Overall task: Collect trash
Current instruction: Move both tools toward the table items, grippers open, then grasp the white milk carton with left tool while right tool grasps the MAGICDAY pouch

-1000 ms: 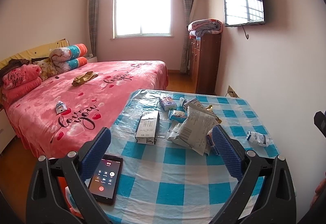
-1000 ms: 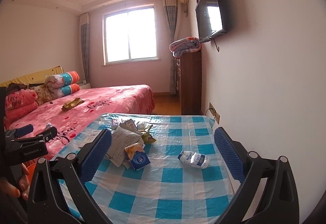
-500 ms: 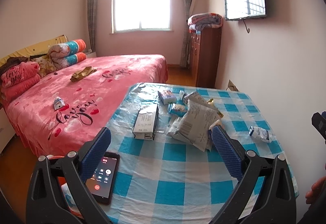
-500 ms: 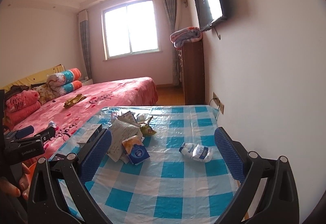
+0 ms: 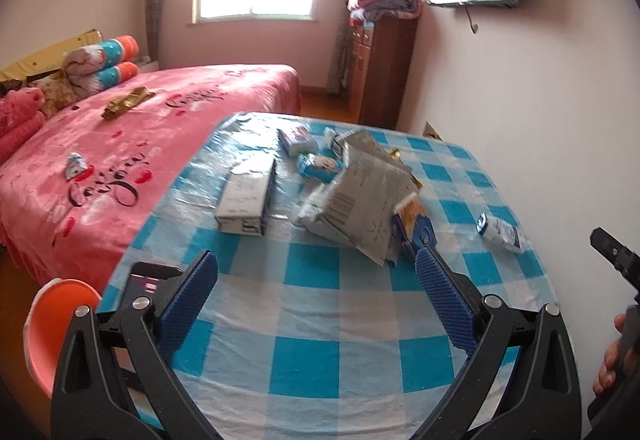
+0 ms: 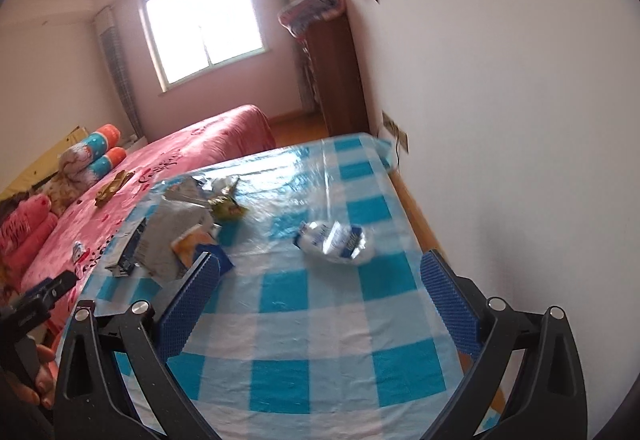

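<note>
Trash lies on a blue-and-white checked table (image 5: pixel 320 320): a large grey mailer bag (image 5: pixel 360 196), a white box (image 5: pixel 246 196), small blue packets (image 5: pixel 320 165), an orange-and-blue packet (image 5: pixel 414 228) and a crumpled white-and-blue wrapper (image 5: pixel 500 232). My left gripper (image 5: pixel 316 282) is open and empty, above the table's near half. My right gripper (image 6: pixel 320 284) is open and empty, tilted, with the crumpled wrapper (image 6: pixel 336 238) just beyond its fingertips. The mailer bag (image 6: pixel 172 232) lies to its left.
A phone (image 5: pixel 144 284) lies at the table's near left corner, beside an orange chair (image 5: pixel 56 324). A pink bed (image 5: pixel 120 144) with small items on it stands left of the table. A wall (image 6: pixel 520 120) runs along the table's right side, with a brown cabinet (image 5: pixel 380 72) beyond.
Both grippers have moved forward and tipped down over the table. The right gripper has rolled sideways and come closer to the crumpled wrapper. Both stay open.
</note>
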The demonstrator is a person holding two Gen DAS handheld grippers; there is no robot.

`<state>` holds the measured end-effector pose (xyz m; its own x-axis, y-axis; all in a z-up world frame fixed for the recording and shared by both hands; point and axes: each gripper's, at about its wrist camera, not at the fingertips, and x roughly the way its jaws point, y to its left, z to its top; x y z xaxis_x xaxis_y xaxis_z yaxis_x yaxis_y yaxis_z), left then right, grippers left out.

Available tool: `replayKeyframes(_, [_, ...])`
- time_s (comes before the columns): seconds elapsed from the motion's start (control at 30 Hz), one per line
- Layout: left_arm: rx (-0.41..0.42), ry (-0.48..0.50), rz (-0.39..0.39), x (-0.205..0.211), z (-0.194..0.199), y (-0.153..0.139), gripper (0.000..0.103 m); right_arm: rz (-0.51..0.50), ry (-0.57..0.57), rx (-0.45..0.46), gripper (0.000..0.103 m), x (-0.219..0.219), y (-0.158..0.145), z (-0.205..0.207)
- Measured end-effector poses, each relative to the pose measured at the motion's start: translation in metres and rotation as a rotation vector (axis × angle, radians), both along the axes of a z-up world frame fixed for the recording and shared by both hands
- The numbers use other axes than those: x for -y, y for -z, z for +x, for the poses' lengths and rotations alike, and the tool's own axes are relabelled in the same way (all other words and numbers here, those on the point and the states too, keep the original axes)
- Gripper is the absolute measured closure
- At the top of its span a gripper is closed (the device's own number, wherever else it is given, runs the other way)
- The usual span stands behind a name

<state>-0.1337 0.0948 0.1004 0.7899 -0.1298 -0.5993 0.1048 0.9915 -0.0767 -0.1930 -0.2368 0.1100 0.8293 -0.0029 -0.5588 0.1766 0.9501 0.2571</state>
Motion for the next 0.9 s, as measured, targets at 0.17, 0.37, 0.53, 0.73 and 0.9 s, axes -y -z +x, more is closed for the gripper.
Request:
replayKeyframes(0.17, [-0.031,0.001,0.057,-0.007,0.017,0.015,0.003,0.05,-0.022,-0.054,0.004,0.013,0.025,0.012])
replayKeyframes(0.37, [-0.082,-0.055,0.079,-0.035,0.055,0.017,0.004,0.08,-0.07,-0.104,0.004,0.016,0.049,0.031])
replayKeyframes(0.53, [-0.142,-0.073,0.105,-0.047,0.095,0.017,0.004,0.069,-0.085,-0.135,0.004,0.015,0.058,0.053])
replayKeyframes(0.73, [-0.199,-0.068,0.129,-0.048,0.134,0.023,0.004,0.072,-0.082,-0.2,0.004,0.02,0.069,0.096])
replayKeyframes(0.9, [-0.241,-0.077,0.136,-0.051,0.157,0.032,0.004,0.15,-0.088,-0.239,0.004,0.029,0.079,0.127])
